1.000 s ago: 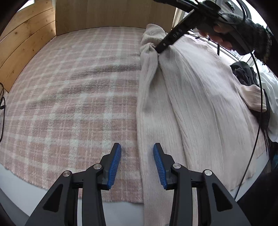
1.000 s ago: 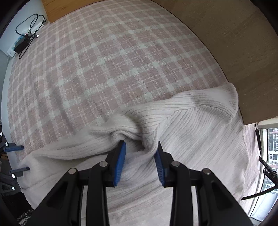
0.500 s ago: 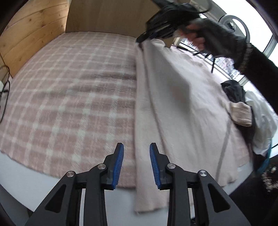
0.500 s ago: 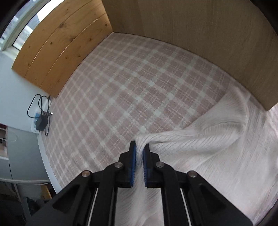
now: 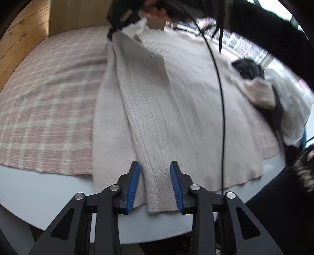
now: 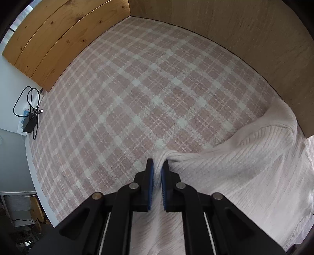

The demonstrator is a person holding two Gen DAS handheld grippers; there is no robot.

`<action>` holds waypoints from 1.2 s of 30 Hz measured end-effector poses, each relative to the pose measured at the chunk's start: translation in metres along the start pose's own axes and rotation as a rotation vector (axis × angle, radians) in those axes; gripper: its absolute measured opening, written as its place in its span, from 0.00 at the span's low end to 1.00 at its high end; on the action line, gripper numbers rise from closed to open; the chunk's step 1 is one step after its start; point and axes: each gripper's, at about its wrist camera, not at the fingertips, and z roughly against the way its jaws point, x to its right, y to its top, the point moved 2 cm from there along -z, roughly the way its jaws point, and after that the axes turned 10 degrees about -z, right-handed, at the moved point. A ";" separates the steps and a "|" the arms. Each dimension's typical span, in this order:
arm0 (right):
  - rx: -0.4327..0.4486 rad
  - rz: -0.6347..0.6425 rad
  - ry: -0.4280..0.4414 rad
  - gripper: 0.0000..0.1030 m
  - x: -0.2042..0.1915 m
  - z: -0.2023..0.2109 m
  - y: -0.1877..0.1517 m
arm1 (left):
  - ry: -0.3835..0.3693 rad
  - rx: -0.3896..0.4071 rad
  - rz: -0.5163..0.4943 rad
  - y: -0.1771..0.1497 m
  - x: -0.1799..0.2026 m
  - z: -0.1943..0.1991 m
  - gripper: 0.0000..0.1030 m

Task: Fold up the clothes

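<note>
A cream ribbed knit sweater (image 5: 176,98) lies on a pink plaid blanket (image 5: 49,88) on the bed. My left gripper (image 5: 155,184) is open, its blue pads on either side of the sleeve cuff (image 5: 160,196) at the near edge. My right gripper (image 6: 157,172) is shut on a bunched fold of the sweater (image 6: 245,166) near its shoulder and holds it lifted. The right gripper also shows in the left wrist view (image 5: 121,17) at the far end of the sweater, blurred.
Wooden panels (image 6: 49,43) wall the bed's far sides. A dark garment and white clothes (image 5: 265,88) lie piled at the right. A black cable (image 5: 219,98) hangs across the sweater. A power strip with cords (image 6: 28,119) lies beyond the blanket's edge.
My right gripper closed on the sweater's fold and lifted it. My left gripper moved right, from the blanket's side to around the sleeve cuff.
</note>
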 end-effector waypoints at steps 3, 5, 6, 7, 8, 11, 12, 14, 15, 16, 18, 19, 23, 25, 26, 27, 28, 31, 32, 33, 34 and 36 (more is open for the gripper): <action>-0.007 0.017 -0.002 0.07 -0.002 0.003 -0.006 | -0.027 0.032 0.038 0.003 -0.004 0.012 0.06; -0.005 0.037 -0.013 0.07 -0.003 0.005 -0.008 | 0.004 0.081 0.067 0.005 -0.014 0.033 0.06; -0.005 0.049 -0.020 0.07 -0.005 0.006 -0.007 | 0.028 0.100 0.083 0.005 -0.020 0.043 0.06; -0.001 0.060 -0.025 0.07 -0.008 0.008 -0.009 | 0.049 0.116 0.095 0.004 -0.026 0.051 0.06; 0.004 0.067 -0.028 0.07 -0.014 0.008 -0.006 | 0.059 0.125 0.102 0.003 -0.033 0.053 0.06; 0.006 0.095 -0.031 0.09 -0.025 0.003 -0.009 | 0.079 0.004 0.126 -0.008 -0.049 0.029 0.09; -0.017 0.099 -0.027 0.11 -0.029 -0.002 -0.011 | 0.099 -0.035 0.127 -0.010 -0.050 0.023 0.09; -0.052 0.089 0.019 0.16 -0.032 0.005 -0.016 | 0.107 -0.021 0.128 -0.011 -0.050 0.028 0.12; -0.039 0.083 0.059 0.21 -0.030 0.016 -0.019 | 0.121 0.001 0.127 -0.010 -0.049 0.036 0.12; -0.013 0.076 0.100 0.28 -0.026 0.031 -0.021 | 0.139 0.026 0.126 -0.008 -0.049 0.044 0.11; 0.062 0.045 0.185 0.44 -0.009 0.062 -0.026 | 0.154 0.079 0.124 -0.001 -0.047 0.056 0.11; 0.107 0.011 0.213 0.50 0.004 0.073 -0.030 | 0.144 0.100 0.118 0.003 -0.046 0.058 0.11; 0.092 -0.140 0.156 0.50 0.078 0.043 0.005 | 0.107 0.072 0.057 0.020 -0.038 0.031 0.12; 0.050 -0.161 0.166 0.49 0.095 0.024 0.001 | 0.092 0.037 0.041 0.024 -0.037 0.014 0.12; 0.043 -0.153 0.161 0.48 0.093 0.016 -0.002 | 0.093 0.020 0.035 0.025 -0.036 0.007 0.12; 0.045 -0.148 0.146 0.36 0.090 0.009 -0.004 | 0.096 0.003 0.032 0.025 -0.036 0.001 0.12; 0.045 -0.149 0.129 0.10 0.090 0.002 -0.007 | 0.097 0.001 0.031 0.024 -0.036 -0.002 0.12; 0.084 -0.129 0.121 0.04 0.095 0.009 -0.007 | 0.097 0.016 0.031 0.023 -0.035 -0.002 0.13; 0.151 -0.098 0.093 0.04 0.102 0.018 -0.004 | 0.093 0.018 0.034 0.022 -0.035 -0.001 0.13; 0.203 -0.089 0.012 0.04 0.107 0.026 0.000 | 0.088 0.019 0.042 0.022 -0.036 0.000 0.13; 0.207 -0.091 -0.050 0.04 0.111 0.029 0.004 | 0.081 0.017 0.053 0.022 -0.038 0.001 0.14; 0.148 -0.097 -0.029 0.04 0.115 0.032 0.005 | 0.075 0.015 0.084 0.022 -0.043 0.005 0.19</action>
